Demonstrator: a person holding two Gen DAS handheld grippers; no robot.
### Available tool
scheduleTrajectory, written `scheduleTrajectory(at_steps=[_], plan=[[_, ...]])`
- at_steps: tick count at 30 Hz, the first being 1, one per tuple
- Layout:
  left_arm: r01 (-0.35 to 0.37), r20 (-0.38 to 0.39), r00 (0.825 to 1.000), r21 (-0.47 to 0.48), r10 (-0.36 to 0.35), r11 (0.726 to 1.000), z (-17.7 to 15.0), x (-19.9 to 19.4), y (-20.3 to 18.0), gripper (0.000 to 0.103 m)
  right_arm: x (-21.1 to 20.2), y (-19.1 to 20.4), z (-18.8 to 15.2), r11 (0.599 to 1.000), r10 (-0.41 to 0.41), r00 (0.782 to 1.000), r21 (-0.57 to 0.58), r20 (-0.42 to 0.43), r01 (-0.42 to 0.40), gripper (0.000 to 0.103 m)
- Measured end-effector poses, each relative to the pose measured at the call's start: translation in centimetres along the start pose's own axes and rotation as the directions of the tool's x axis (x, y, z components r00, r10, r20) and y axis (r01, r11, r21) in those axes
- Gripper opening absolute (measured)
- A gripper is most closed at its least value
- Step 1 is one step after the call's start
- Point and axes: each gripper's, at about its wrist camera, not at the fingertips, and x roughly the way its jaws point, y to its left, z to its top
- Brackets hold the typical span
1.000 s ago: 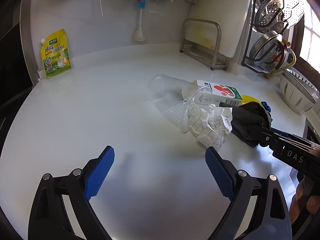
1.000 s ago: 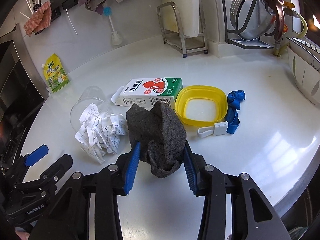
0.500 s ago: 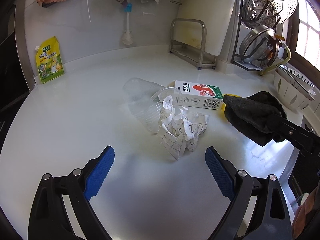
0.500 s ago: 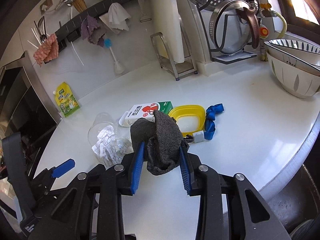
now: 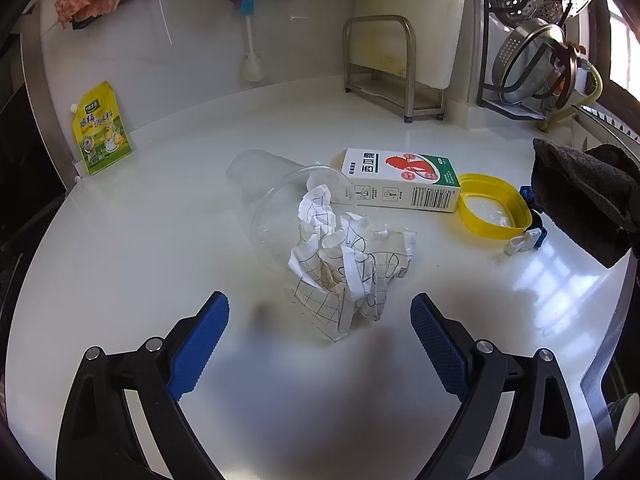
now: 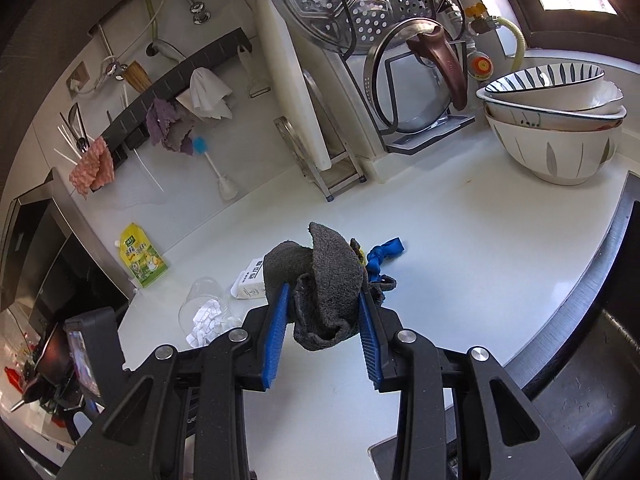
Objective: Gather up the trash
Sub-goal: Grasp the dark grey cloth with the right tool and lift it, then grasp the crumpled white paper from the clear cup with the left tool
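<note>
My right gripper is shut on a dark grey cloth, held up off the white counter; the same grey cloth hangs at the right edge of the left wrist view. My left gripper is open, low over the counter, with crumpled grid-printed paper just ahead between its fingers, untouched. The paper spills out of a clear plastic cup lying on its side. Behind it lie a white and green carton and a yellow lid with a blue strap.
A yellow pouch leans on the back wall at left. A metal stand, a dish rack with steamer and lid and stacked bowls line the back and right. A dark sink sits at the counter's right edge.
My right gripper rose with the grey cloth and tilted upward, away from the counter. My left gripper slid toward the crumpled paper and cup, which now sit centred ahead of it.
</note>
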Motion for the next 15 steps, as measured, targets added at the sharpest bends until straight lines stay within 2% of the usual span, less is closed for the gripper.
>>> scheduleTrajectory(at_steps=[5,11,15], plan=[[-0.013,-0.033,0.999,-0.015,0.012,1.0,0.2,1.0,-0.4,0.09,-0.2,-0.1,0.1,0.999,0.029,1.0,0.013,0.006,-0.029,0.033],[-0.029,-0.063,0.998,-0.027,0.027,0.999,0.6,1.5,-0.6,0.08,0.1,-0.2,0.0,0.998,0.054,0.999,0.03,-0.005,-0.054,0.033],[-0.011,-0.064,0.998,-0.038,0.008,0.999,0.8,1.6,-0.5,0.061,0.0,-0.1,0.0,0.997,0.069,0.998,0.03,0.002,-0.069,0.033]])
